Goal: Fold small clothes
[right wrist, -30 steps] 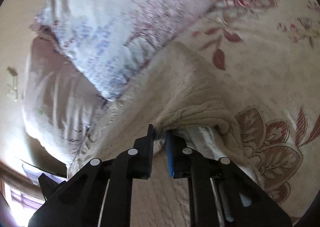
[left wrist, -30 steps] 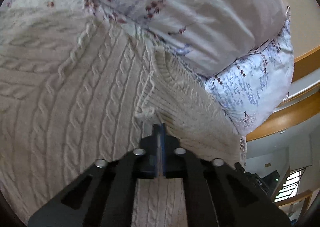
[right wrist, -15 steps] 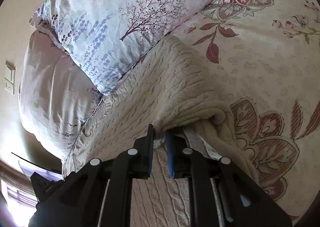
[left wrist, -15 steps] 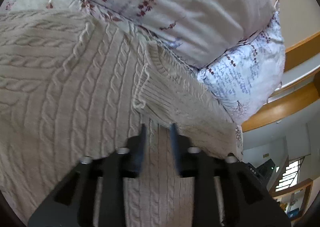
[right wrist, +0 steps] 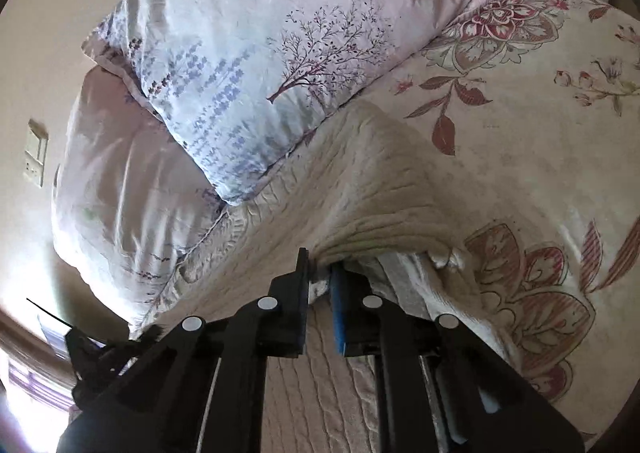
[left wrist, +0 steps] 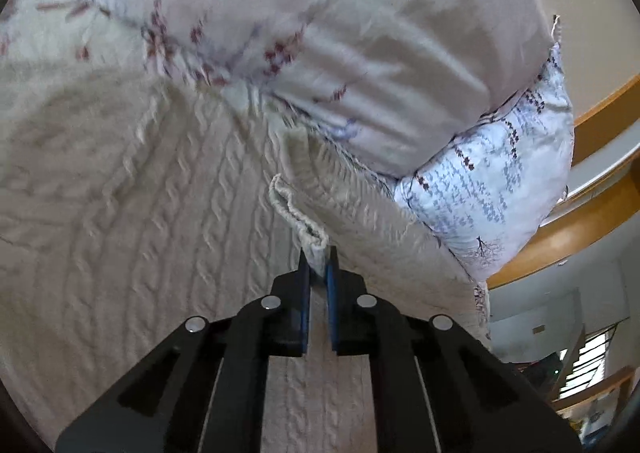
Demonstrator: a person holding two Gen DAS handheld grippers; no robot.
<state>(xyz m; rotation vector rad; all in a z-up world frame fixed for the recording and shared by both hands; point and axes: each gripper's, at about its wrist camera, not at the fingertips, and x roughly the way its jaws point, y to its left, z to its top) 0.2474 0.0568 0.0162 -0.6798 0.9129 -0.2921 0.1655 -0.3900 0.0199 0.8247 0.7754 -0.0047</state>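
A cream cable-knit sweater (left wrist: 140,213) lies spread on the bed and fills the left wrist view. My left gripper (left wrist: 318,265) is shut on a ribbed edge of the sweater (left wrist: 304,221), which bunches up between the blue pads. In the right wrist view the same sweater (right wrist: 384,189) drapes in a raised fold. My right gripper (right wrist: 320,273) is shut on its folded edge and holds it lifted off the bedspread.
Two floral pillows (left wrist: 360,45) (right wrist: 256,65) lie just beyond the sweater, against a beige wall. The floral bedspread (right wrist: 540,125) extends to the right. A wooden bed frame (left wrist: 580,221) and a stairway (left wrist: 588,365) show at the right.
My left gripper opened half a second ago and has now shut on the sweater's ribbed edge. My right gripper has kept its hold and the view has steadied.
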